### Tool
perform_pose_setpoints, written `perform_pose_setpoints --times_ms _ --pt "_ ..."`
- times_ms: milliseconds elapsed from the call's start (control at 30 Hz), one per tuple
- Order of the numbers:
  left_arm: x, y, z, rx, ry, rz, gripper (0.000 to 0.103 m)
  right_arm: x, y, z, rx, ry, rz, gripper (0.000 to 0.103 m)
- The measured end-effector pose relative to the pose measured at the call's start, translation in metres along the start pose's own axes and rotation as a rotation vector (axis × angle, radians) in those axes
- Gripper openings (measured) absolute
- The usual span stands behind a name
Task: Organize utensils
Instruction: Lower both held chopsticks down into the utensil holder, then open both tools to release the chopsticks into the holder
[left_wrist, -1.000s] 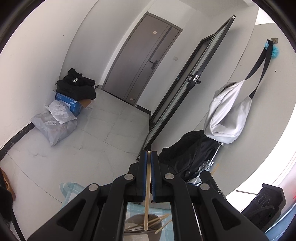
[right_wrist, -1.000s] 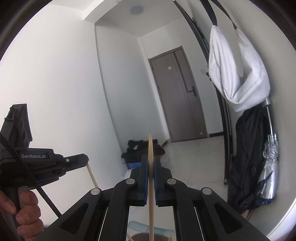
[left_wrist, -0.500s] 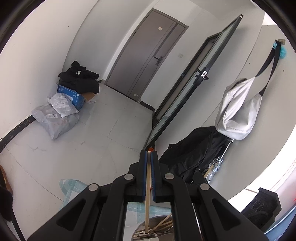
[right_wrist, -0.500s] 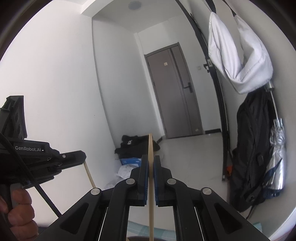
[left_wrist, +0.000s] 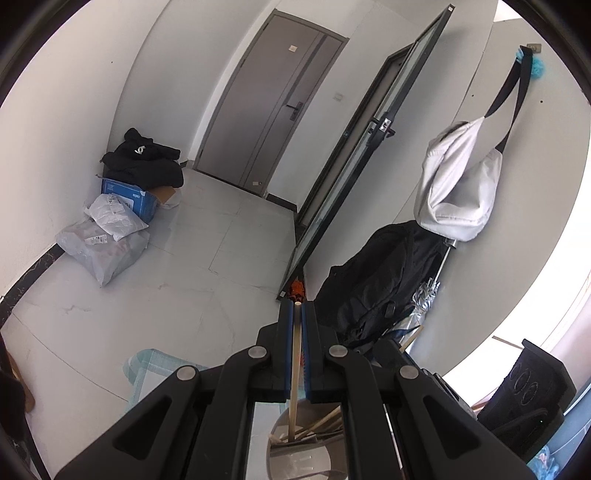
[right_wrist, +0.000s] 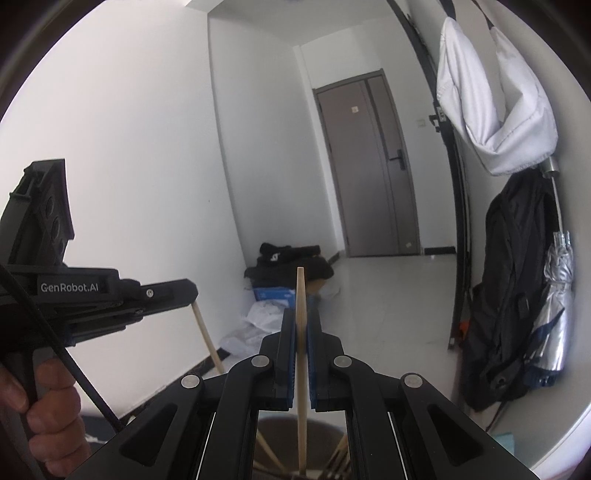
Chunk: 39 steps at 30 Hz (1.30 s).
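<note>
Left gripper (left_wrist: 296, 314): I see my jaws clamped on a pale chopstick (left_wrist: 294, 373); it runs between the blue pads, top end level with the fingertips.
Left stick's low end: it drops into a round cup (left_wrist: 300, 456) just below the gripper, among several other sticks (left_wrist: 325, 421) that lean across inside it.
Right gripper (right_wrist: 301, 321): my jaws are pinched on a second chopstick (right_wrist: 301, 354); it stands upright and its tip pokes well above the fingertips.
Right stick's low end: it reaches down to the brown cup (right_wrist: 299, 443) under the jaws; I cannot tell whether it touches bottom.
Other gripper, from the right camera: on the left of that view I see the left gripper (right_wrist: 186, 295) side on, marked GenRobot.AI, a hand (right_wrist: 48, 413) around its grip, its stick hanging slanted below the tip.
Cloth: a teal checked cloth (left_wrist: 147, 369) lies under the cup, near left.
Right wall: a black backpack (left_wrist: 373, 284) and a folded silver umbrella (right_wrist: 554, 306) lean there, with a white bag (left_wrist: 458, 188) hung above.
Far left corner: parcels (left_wrist: 107, 240), a blue box (left_wrist: 129, 199) and black clothes (left_wrist: 144, 162) lie on the floor.
Far end: a grey door (left_wrist: 273, 107), shut.
</note>
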<state>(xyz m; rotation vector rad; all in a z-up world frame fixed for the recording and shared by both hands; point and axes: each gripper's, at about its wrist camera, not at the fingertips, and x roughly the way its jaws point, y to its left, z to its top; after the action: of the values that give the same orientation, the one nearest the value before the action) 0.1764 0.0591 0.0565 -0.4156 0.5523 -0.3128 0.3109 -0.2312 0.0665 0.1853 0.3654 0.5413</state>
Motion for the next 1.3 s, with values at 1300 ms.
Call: perform_pose_setpoints --times_ms 1300 --pt "-0.003 -0.015 -0.048 0.050 0.261 0.019 0.017 -0.026 -0.012 -0.021 0.022 0.247 0.103 0.038"
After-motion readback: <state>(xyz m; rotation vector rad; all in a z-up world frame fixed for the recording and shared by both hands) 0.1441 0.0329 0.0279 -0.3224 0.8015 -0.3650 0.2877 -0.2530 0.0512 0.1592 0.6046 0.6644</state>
